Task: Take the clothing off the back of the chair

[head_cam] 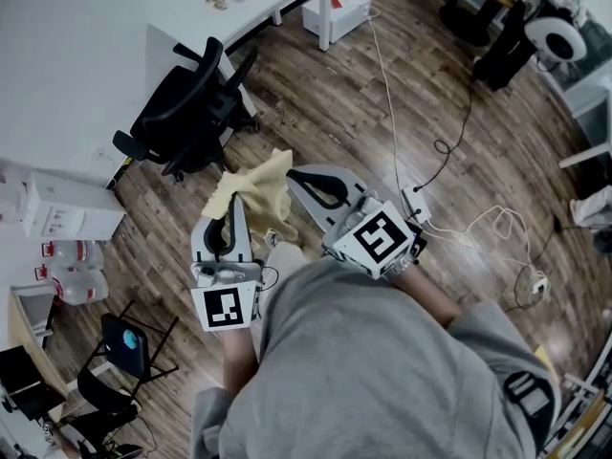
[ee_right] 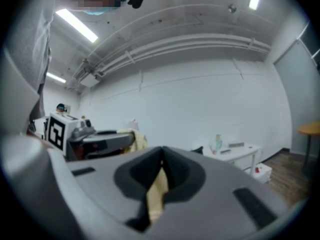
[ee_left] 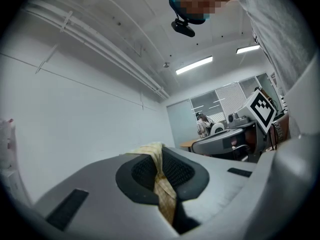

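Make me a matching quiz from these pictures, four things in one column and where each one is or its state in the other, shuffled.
1 yellow garment
2 black office chair
3 white box
4 white cable

A beside a desk leg
B pinched by left gripper and right gripper
C trailing across the wood floor
D nothing draped on it

Pairs: 1-B, 2-D, 3-A, 4-C

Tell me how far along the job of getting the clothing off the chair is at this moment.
Done: the yellow garment is off the black office chair, whose back looks bare, and hangs clear of it. In hand: the left gripper and right gripper are each shut on a fold of the garment, holding it up between them. Left: nothing of the removal itself that shows, only putting the garment somewhere.
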The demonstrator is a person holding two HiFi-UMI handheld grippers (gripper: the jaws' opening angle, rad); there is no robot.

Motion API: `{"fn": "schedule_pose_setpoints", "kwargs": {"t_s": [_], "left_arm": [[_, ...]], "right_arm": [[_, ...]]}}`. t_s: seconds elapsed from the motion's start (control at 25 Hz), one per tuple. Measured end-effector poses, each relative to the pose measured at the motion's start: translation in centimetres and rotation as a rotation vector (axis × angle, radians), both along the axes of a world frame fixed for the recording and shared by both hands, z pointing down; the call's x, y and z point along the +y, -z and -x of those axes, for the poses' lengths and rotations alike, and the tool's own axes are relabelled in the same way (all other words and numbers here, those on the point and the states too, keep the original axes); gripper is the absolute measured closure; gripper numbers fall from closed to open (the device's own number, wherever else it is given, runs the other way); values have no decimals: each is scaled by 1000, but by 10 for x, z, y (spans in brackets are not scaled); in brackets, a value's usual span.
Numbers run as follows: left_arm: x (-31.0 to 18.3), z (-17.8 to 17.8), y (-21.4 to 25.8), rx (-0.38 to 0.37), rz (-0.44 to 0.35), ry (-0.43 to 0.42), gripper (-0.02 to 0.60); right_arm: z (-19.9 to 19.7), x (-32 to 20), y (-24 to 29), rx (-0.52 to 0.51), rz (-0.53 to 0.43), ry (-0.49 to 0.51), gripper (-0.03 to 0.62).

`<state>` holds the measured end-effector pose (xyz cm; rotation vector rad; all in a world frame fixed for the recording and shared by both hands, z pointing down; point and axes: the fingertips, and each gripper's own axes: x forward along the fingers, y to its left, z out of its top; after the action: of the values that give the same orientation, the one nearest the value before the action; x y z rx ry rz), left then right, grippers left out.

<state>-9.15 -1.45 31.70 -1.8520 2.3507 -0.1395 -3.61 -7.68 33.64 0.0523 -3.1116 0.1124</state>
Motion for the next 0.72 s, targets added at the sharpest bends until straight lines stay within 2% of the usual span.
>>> {"fn": "schedule_pose_setpoints", "kwargs": {"t_s": [0.72], "left_arm": [[-6, -3, -6, 1, 25, -14, 538]], "right_arm": [[-11, -11, -12, 22, 13, -31, 560]]}}
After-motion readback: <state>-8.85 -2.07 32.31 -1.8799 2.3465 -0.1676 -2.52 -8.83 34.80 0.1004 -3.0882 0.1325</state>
